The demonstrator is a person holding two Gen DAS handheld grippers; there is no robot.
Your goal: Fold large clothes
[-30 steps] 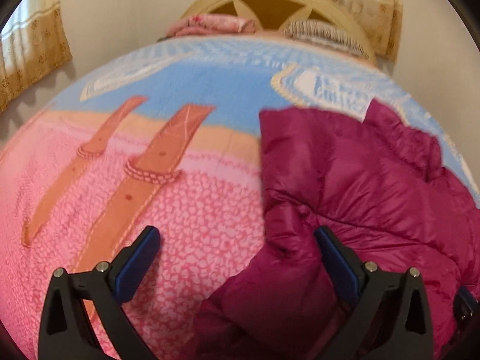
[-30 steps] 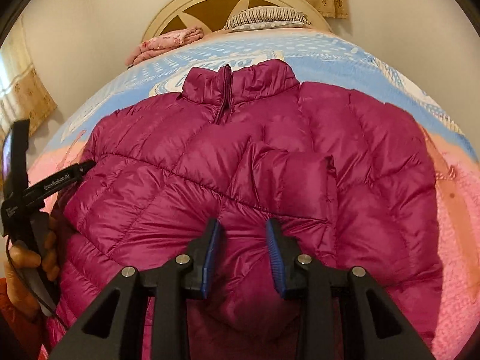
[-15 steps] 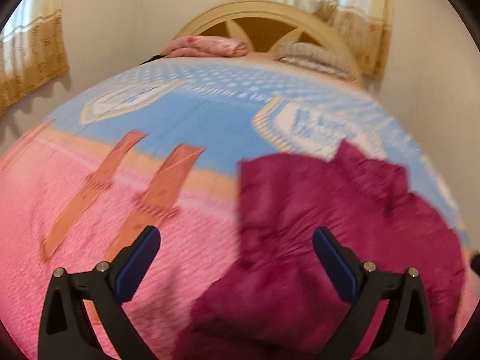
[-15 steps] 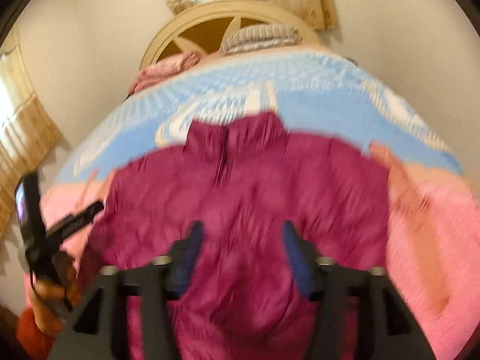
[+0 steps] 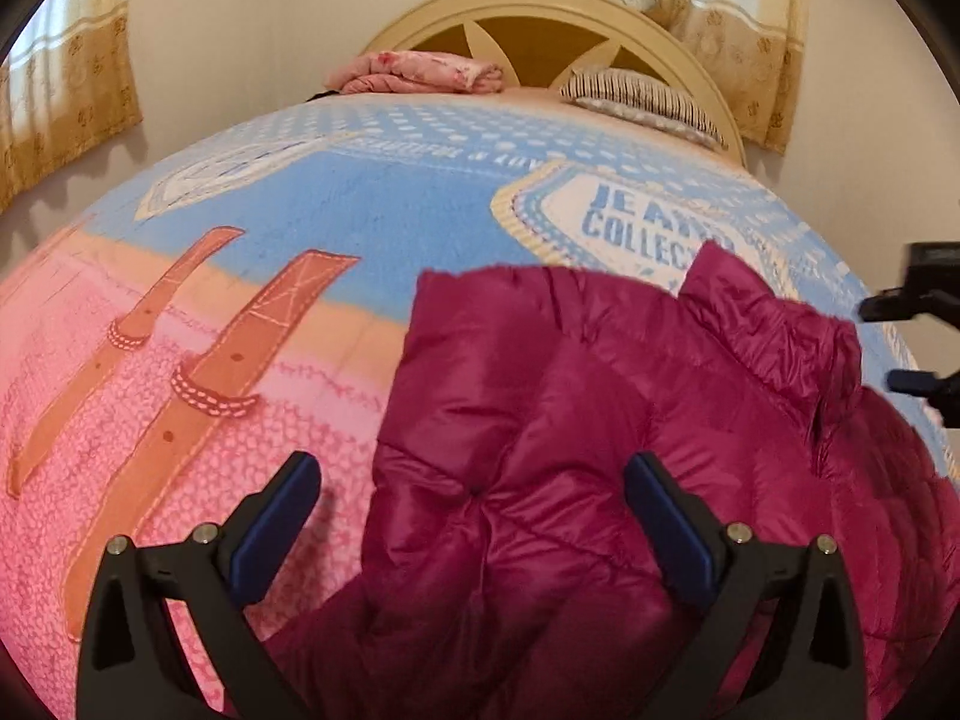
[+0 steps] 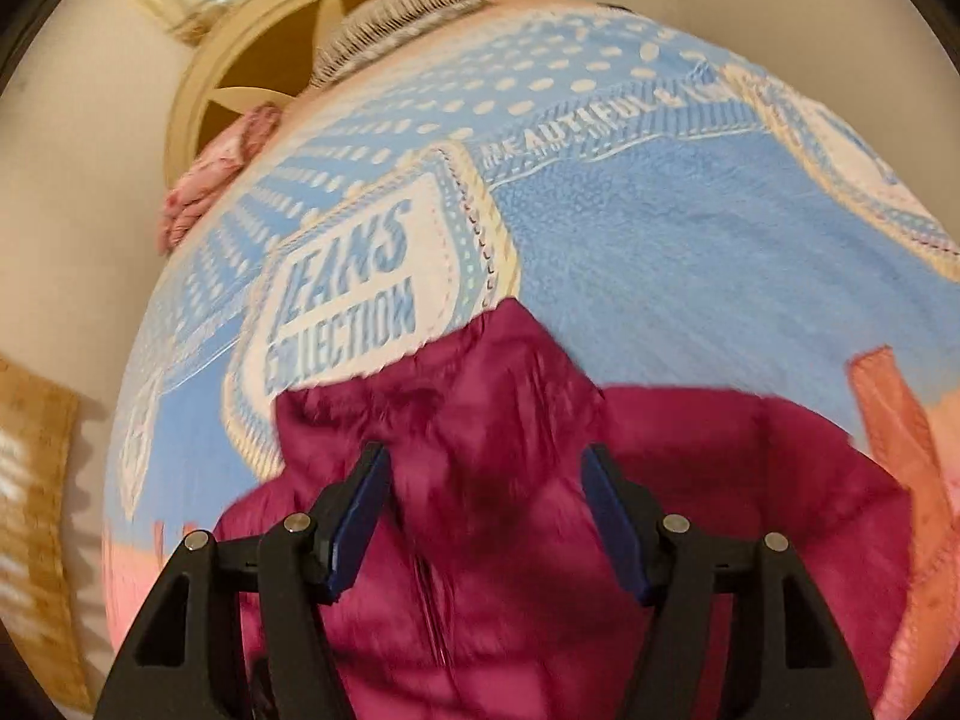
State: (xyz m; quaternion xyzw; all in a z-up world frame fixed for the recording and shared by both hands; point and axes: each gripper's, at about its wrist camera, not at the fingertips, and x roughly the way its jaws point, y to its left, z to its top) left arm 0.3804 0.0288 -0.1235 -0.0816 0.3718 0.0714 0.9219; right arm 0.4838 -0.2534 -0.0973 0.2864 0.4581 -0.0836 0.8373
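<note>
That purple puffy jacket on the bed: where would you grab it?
Probably the stand-up collar of the jacket, coming down from above with the right gripper: its open jaws already straddle it, and it is a raised ridge, easier to pinch than the flat quilted body.

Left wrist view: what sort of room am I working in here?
Most likely a bedroom. A bed with an arched cream headboard, a striped pillow at its head, and a printed blanket under the magenta puffer jacket; curtains hang behind.
</note>
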